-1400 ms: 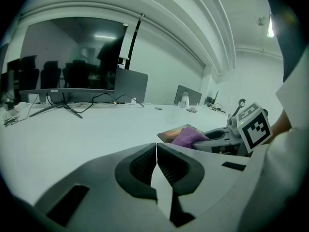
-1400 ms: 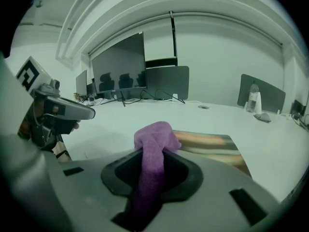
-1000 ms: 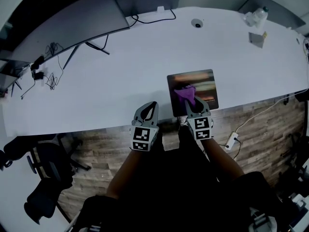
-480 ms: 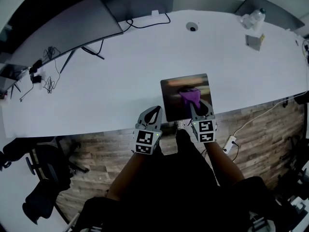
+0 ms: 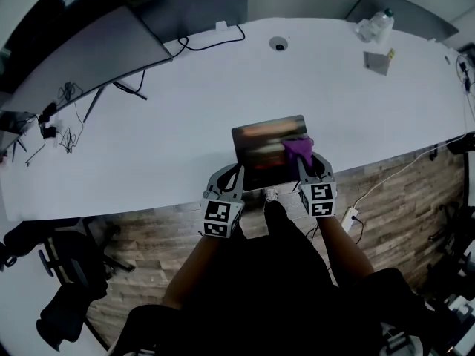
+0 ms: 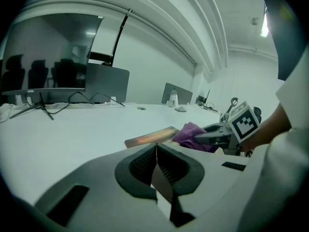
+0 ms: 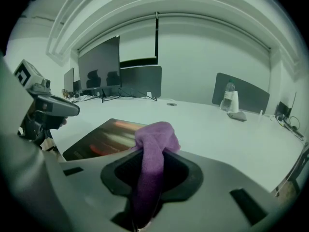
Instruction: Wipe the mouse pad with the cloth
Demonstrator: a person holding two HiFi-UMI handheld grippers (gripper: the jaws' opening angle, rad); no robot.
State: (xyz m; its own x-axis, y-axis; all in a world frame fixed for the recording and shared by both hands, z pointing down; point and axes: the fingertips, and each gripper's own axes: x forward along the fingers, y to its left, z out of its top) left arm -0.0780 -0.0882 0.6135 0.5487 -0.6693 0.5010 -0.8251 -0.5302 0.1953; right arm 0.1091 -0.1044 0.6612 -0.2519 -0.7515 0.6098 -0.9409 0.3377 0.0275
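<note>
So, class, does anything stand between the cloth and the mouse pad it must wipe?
Nothing visible does. The purple cloth, clamped in the right gripper, sits over the right edge of the mouse pad; the rest of the pad lies bare.

This is an office. A long white surface [image 5: 185, 110] holds big dark screens [image 5: 189, 6] with black cables [image 5: 211, 44] running from them. A round cable hole [image 5: 278, 44] sits in the surface. A gray divider panel [image 5: 404, 10] stands at the far edge. A black desk chair [image 5: 67, 251] stands on the wooden floor [image 5: 401, 199], near a white plug strip [image 5: 349, 219].
</note>
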